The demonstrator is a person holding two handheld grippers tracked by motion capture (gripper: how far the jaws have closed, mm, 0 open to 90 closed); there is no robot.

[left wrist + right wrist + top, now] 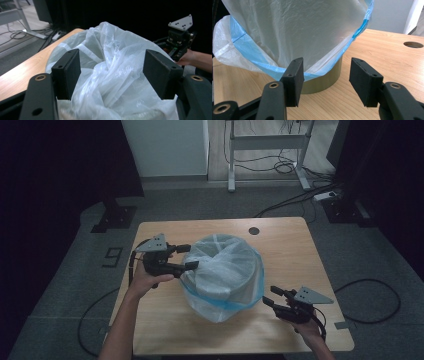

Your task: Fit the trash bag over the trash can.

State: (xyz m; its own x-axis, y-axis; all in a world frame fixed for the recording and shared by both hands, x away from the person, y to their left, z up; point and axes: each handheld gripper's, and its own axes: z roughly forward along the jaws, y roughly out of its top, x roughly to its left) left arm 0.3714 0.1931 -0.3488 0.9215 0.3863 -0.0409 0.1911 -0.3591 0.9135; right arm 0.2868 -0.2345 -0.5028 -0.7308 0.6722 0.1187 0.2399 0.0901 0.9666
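A: quick status, what's the work here?

B: fitting a plastic bag over a round bin that stands mid-table. Bag's translucent white with a blue hem, already draped over the bin top, hem folded down outside

A: how far along?

B: I'd judge past halfway. Rim looks covered all round in the high view. But the hem hangs uneven: in the right gripper view it sags low to a point at the front and rides higher at the sides, bare bin wall showing under it. The middle of the bag is bunched and twisted up top, not pushed down inside

A: grippers?

B: left gripper is at the bag's left upper edge, jaws apart, crumpled film between them in the left gripper view, but the pads don't look pressed on it, so not a grip. Right gripper sits low on the table near the bin's right front, jaws wide, nothing between them, a little short of the hem

A: left to do?

B: likely even out the hem round the wall and press the loose film down into the bin. Can't see the far side of the bin, so can't tell how it sits there
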